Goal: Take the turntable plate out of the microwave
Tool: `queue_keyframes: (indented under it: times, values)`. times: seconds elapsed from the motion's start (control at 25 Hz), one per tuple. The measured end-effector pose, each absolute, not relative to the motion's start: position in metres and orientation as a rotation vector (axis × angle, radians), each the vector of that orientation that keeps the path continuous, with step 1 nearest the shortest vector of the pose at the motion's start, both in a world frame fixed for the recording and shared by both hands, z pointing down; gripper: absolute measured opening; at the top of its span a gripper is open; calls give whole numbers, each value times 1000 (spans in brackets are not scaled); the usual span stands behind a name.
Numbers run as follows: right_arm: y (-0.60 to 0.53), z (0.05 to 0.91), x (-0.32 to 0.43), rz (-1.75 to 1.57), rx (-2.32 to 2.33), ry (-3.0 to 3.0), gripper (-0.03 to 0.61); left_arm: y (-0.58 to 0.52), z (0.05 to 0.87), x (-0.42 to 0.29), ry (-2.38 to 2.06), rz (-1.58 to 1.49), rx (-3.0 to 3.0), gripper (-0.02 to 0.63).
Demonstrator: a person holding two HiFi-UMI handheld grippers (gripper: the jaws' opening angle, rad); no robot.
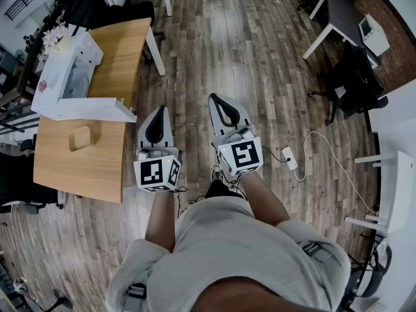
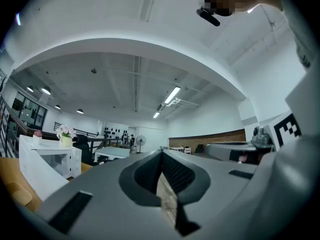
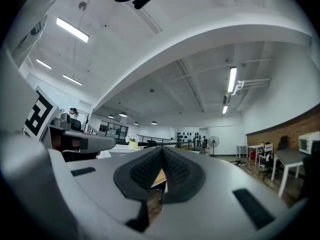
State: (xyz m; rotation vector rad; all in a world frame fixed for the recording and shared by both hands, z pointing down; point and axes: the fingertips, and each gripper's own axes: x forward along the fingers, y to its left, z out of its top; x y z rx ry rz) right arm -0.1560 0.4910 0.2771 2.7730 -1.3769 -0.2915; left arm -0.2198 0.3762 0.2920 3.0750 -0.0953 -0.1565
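A white microwave (image 1: pixel 62 77) stands on the wooden table (image 1: pixel 123 51) at the left, with its door (image 1: pixel 91 109) swung open. In the left gripper view the microwave (image 2: pixel 50 159) is far off at the left, its cavity dark. I cannot make out the turntable plate in any view. My left gripper (image 1: pixel 160 109) and right gripper (image 1: pixel 218 98) are held side by side over the floor, right of the table and well apart from the microwave. Both are shut with nothing between the jaws, as their own views confirm: left gripper (image 2: pixel 162 152), right gripper (image 3: pixel 162 149).
A small tan object (image 1: pixel 80 138) lies on the table near the door. Flowers (image 1: pixel 53 38) sit on the microwave. A white cable with an adapter (image 1: pixel 289 158) lies on the floor at the right. Black chairs (image 1: pixel 354 83) and white desks (image 1: pixel 338 18) stand farther right.
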Motion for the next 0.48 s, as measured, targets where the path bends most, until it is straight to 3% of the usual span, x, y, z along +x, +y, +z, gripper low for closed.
queue_keyframes:
  times: [0.48]
  values:
    - [504,296,-101,-245,2723,-1523,22,404,313,-154,-175,-60,3082,35]
